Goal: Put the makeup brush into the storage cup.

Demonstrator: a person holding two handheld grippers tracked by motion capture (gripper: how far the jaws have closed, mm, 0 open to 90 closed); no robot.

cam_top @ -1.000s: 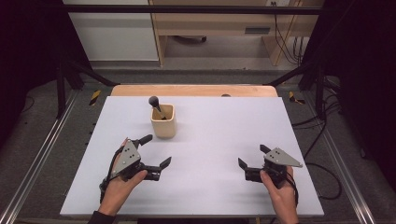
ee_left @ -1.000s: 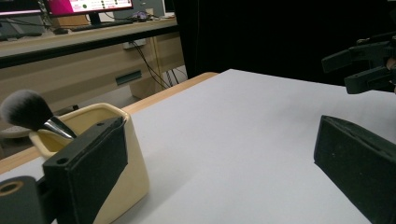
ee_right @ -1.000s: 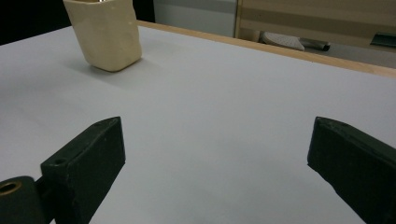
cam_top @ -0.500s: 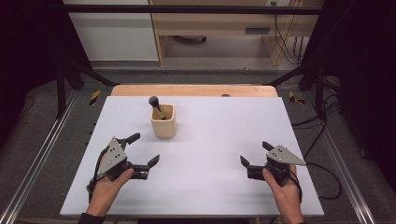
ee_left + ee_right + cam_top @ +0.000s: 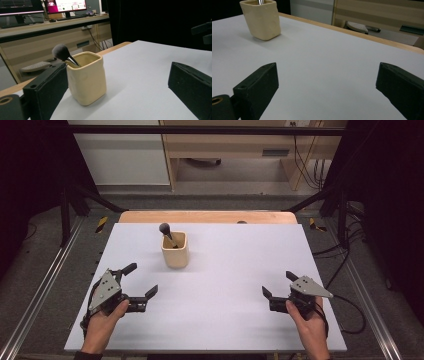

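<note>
Since a second ago the left hand-held gripper (image 5: 138,281) slid back and outward, away from the cup (image 5: 175,249), jaws wide apart, nothing in them. Cup with the brush (image 5: 167,234) sits ahead of it, slightly right. Right hand-held gripper (image 5: 278,284) barely budged, jaws apart too, cup far off front-left on the table (image 5: 230,270).

Brush (image 5: 261,2) cut off at twelve o'clock in right gripper view; handle hidden inside cup (image 5: 86,77) elsewhere.
</note>
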